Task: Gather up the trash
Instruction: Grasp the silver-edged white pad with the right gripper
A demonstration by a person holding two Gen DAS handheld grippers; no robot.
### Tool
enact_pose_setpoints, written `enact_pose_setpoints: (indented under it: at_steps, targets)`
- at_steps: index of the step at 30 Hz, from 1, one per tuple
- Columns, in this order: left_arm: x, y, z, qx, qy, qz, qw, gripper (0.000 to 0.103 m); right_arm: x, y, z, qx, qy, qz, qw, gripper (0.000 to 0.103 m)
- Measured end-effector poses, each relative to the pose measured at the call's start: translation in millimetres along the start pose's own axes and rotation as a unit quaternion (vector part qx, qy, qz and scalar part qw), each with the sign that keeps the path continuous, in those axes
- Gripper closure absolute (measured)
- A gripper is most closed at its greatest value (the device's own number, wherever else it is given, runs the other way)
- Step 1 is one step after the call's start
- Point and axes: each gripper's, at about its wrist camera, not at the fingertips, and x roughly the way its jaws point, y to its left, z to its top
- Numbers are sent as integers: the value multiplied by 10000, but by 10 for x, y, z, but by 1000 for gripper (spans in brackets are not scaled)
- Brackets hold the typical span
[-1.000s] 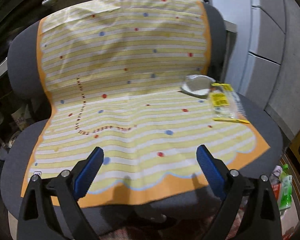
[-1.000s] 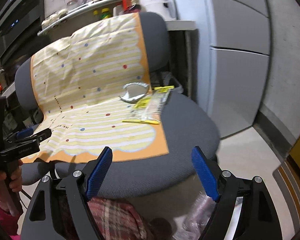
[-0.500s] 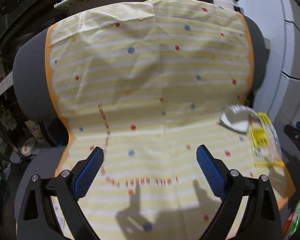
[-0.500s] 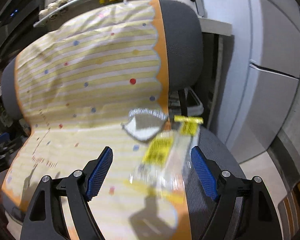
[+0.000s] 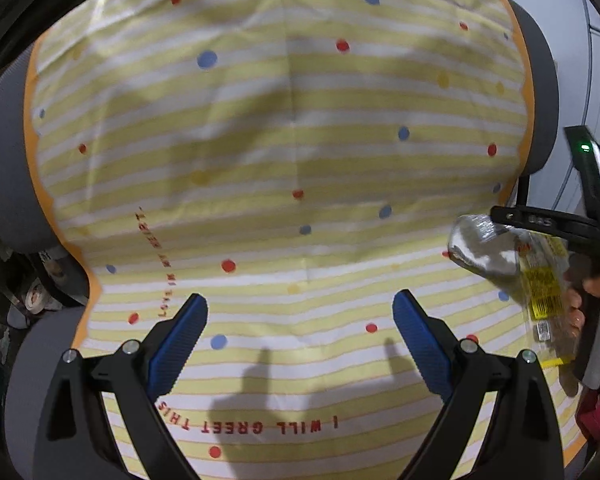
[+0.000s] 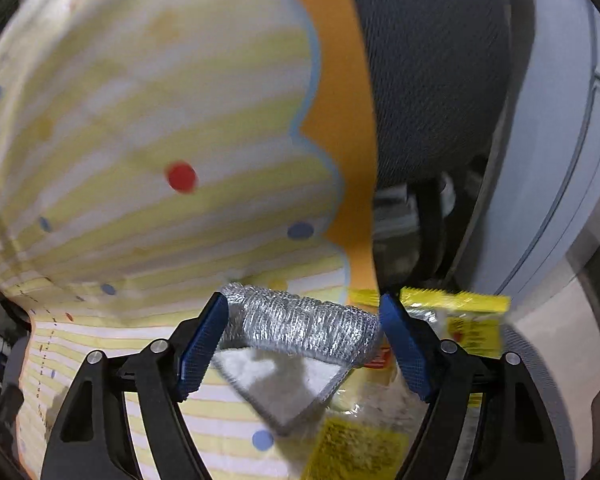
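A silver foil wrapper [image 6: 300, 324] lies on the striped yellow cloth [image 6: 148, 120] over the chair seat. A clear packet with yellow labels [image 6: 472, 332] lies just right of it. My right gripper [image 6: 302, 344] is open, its blue pads on either side of the foil wrapper, close above it. In the left wrist view the foil wrapper [image 5: 480, 248] and the yellow packet [image 5: 540, 284] sit at the right, under the right gripper [image 5: 536, 220]. My left gripper [image 5: 300, 344] is open and empty over the middle of the cloth [image 5: 260, 140].
The grey chair back [image 6: 432, 80] rises behind the cloth, and its grey edge shows in the left wrist view [image 5: 4, 168]. A pale cabinet [image 6: 560, 160] stands at the right. Clutter [image 5: 40, 292] sits on the floor at the left.
Both grippers moved forward toward the chair. The right gripper came down over the foil wrapper, which now lies between its open pads. The left gripper is closer to the cloth.
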Motion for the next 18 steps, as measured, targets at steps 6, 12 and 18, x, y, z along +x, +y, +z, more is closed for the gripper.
enact_pose_setpoints:
  at_steps: [6,12,18]
  targets:
    - [-90,66,-140,-79,92,-80,9999,12,-129,176,-256,-263,339,411,9982,93]
    - [-345,222,-301,-221,88,-23,9997,12,-496,457,-717,-461,631,945,9925,94]
    - [-630,382,-461,-304,40,-30,9995,12,-1126,731,-1300,-613,513,1366,9874,94]
